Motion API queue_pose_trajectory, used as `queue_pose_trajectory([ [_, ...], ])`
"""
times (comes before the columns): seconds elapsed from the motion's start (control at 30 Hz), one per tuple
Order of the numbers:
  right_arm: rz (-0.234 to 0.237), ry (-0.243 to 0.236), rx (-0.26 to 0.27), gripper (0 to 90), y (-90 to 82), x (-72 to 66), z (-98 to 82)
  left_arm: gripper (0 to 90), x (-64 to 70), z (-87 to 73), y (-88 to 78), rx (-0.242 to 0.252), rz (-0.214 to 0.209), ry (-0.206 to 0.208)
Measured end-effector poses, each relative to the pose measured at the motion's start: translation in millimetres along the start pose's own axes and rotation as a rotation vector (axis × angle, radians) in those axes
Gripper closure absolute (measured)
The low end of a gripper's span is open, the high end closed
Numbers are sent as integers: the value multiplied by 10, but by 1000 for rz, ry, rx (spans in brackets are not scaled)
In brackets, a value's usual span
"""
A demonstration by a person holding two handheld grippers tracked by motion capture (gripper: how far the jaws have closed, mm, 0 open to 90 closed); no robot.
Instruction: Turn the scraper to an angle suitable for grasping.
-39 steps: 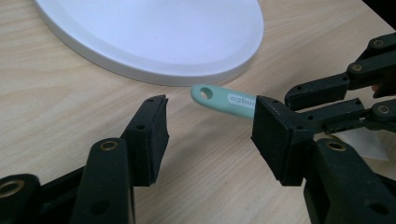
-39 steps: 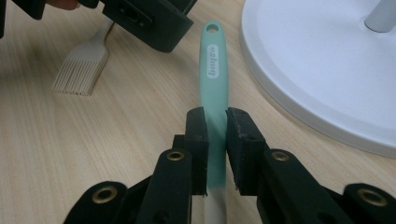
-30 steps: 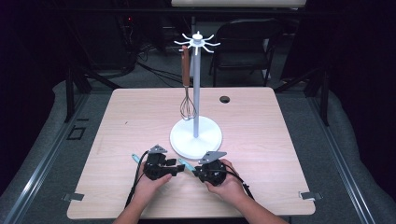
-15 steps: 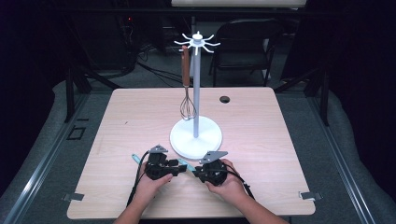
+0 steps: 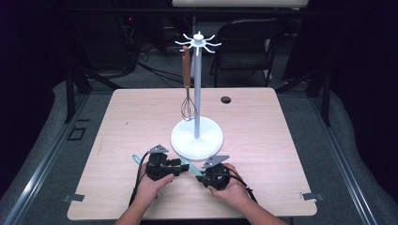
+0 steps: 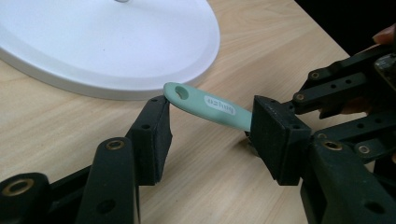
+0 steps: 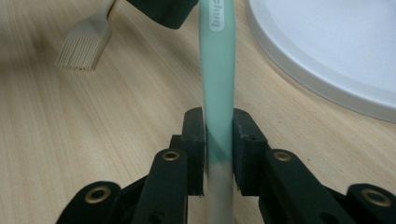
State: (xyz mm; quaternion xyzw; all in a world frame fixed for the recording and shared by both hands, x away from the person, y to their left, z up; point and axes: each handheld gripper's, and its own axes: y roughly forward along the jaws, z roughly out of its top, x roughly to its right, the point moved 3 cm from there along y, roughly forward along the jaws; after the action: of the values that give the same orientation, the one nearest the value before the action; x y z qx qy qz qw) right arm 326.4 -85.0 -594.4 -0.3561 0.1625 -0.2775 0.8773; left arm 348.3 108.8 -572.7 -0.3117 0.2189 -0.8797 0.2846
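Handover looks to be the step in hand: the right gripper [image 7: 218,154] has its jaws clamped on the mint-green plastic brush handle [image 6: 210,106] at the worktop's [image 5: 281,140] six o'clock edge. The left gripper's [image 6: 210,140] jaws stand wide around the handle's holed end without pressing. Next, I judge, that hole must reach a hook on the white metal utensil stand [image 5: 197,136] at twelve o'clock.

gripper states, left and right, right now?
Left gripper: open, the mint handle between its jaws, unpressed.
Right gripper: shut on the mint handle.
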Motion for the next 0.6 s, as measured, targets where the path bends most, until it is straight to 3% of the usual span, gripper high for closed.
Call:
queue_pose_trajectory([
  [0.3,-9,-8,15,794,-15,-12,24,501,31,26,-24,11,15,9],
  [0.6,-4,-24,58,795,-29,-78,156,524,111,73,-64,34,-10,9],
])
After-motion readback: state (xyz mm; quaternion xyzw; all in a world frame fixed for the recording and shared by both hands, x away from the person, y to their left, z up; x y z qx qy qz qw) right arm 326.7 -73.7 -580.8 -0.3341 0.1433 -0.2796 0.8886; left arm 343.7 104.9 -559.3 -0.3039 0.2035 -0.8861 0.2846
